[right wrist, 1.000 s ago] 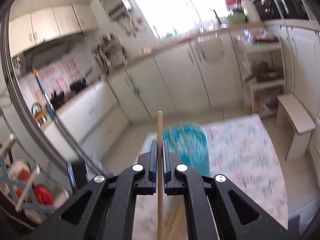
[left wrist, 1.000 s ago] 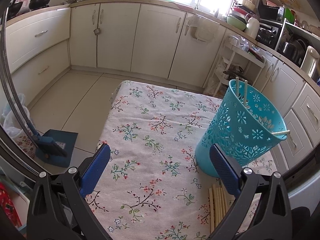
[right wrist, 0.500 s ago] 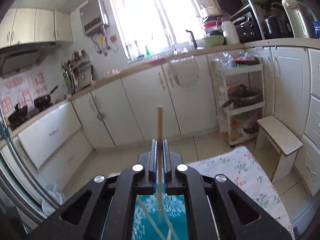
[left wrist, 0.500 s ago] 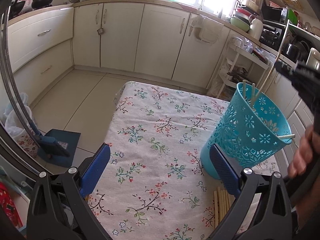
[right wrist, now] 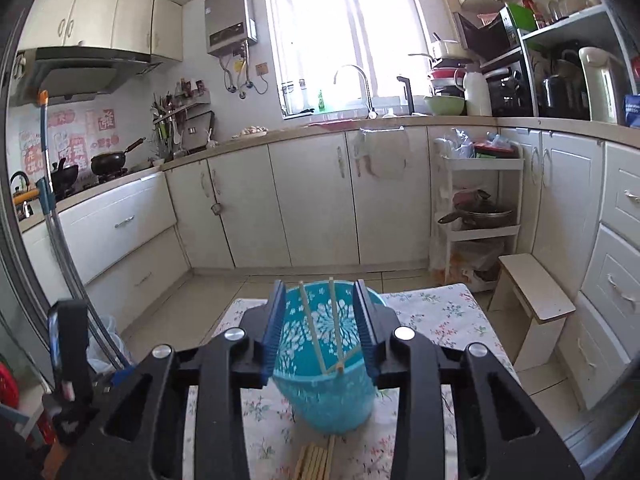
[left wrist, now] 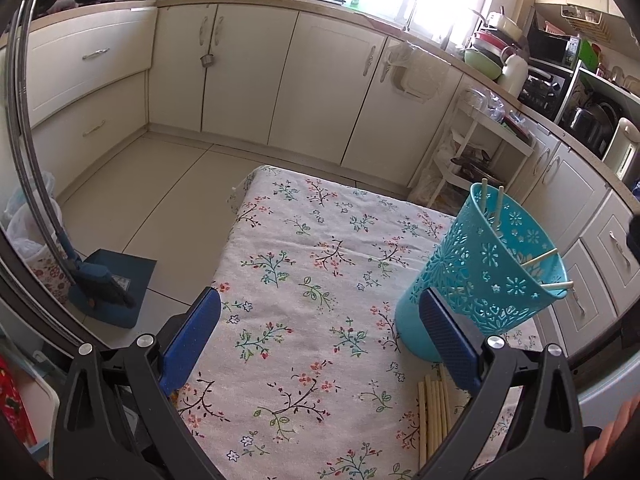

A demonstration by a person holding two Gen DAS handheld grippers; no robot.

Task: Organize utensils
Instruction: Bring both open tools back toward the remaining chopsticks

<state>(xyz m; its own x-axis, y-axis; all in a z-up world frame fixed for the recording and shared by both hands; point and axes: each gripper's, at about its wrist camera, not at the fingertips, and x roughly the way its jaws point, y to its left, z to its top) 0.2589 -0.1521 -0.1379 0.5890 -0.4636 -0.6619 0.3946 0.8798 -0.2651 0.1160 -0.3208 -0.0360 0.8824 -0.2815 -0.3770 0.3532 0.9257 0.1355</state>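
Observation:
A teal perforated basket [left wrist: 486, 276] stands on the floral tablecloth [left wrist: 312, 272] at the right, with several wooden chopsticks [left wrist: 540, 259] leaning inside. It also shows in the right wrist view [right wrist: 324, 384], with chopsticks [right wrist: 312, 332] in it. A bundle of loose chopsticks [left wrist: 434, 416] lies on the cloth in front of the basket, also seen in the right wrist view [right wrist: 316, 460]. My left gripper [left wrist: 320, 336] is open and empty, low over the cloth left of the basket. My right gripper [right wrist: 320, 328] is open and empty just above the basket.
White kitchen cabinets [left wrist: 240, 72] ring the room. A white rack [right wrist: 476, 216] and a small stool [right wrist: 532, 296] stand beyond the table's far right. A blue dustpan [left wrist: 112, 284] sits on the floor to the left.
My right gripper held one chopstick upright over the basket, then opened and let it drop in. The left gripper has stayed open and shifted only slightly.

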